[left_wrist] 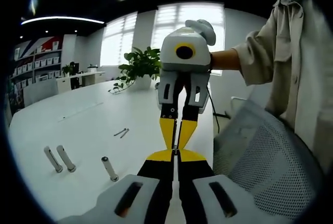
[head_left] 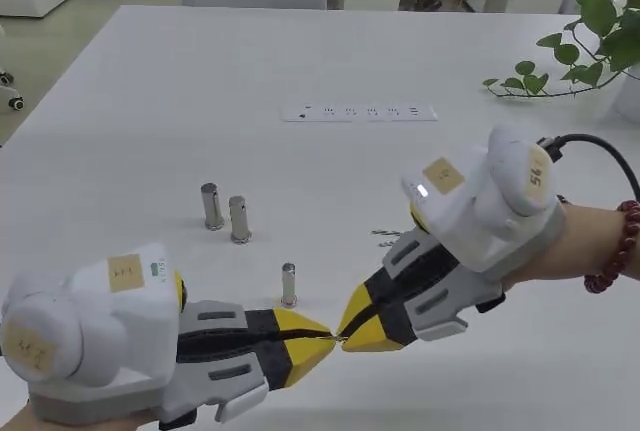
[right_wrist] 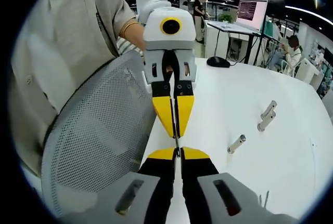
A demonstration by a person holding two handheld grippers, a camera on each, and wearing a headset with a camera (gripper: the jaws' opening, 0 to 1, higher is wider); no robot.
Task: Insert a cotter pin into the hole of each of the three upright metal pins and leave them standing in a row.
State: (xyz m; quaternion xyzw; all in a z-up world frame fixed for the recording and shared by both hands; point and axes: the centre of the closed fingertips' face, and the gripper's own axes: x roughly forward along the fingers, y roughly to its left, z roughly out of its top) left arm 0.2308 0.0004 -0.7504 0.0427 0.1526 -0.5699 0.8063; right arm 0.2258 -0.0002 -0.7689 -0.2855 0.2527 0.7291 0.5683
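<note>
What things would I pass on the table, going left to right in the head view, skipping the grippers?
left metal pin → middle metal pin → right metal pin → loose cotter pins → plant

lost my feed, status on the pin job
Left gripper and right gripper shut, tip to tip on one cotter pin. Three metal pins upright, untouched. Nothing between grippers and nearest pin.
</note>
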